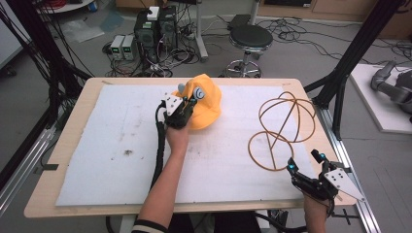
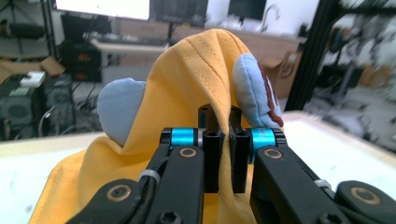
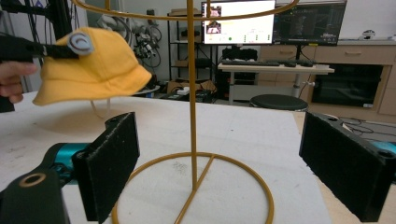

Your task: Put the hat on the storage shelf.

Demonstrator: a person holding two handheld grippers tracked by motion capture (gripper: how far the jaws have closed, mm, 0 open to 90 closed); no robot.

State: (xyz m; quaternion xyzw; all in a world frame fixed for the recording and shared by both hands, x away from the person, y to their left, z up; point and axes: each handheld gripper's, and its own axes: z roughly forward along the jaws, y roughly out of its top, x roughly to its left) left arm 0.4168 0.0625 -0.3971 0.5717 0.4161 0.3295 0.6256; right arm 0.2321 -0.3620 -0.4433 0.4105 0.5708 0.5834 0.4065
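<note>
I see the wire stand well right of my yellow hat, left tool clenched on its fabric, blue eyes showing, right tool released.

Left gripper: black body, grey three-cornered plate with small holes on top, thick black cable trailing along the forearm. In the left gripper view: black link arms, brass-coloured pivot bushings, black socket screws, turquoise anodised sleeves at the jaw roots. Right gripper: same black build, grey plate, turquoise accents; jaws faced with rough black foam pads. Left sleeve: dark with pale stripes.
</note>
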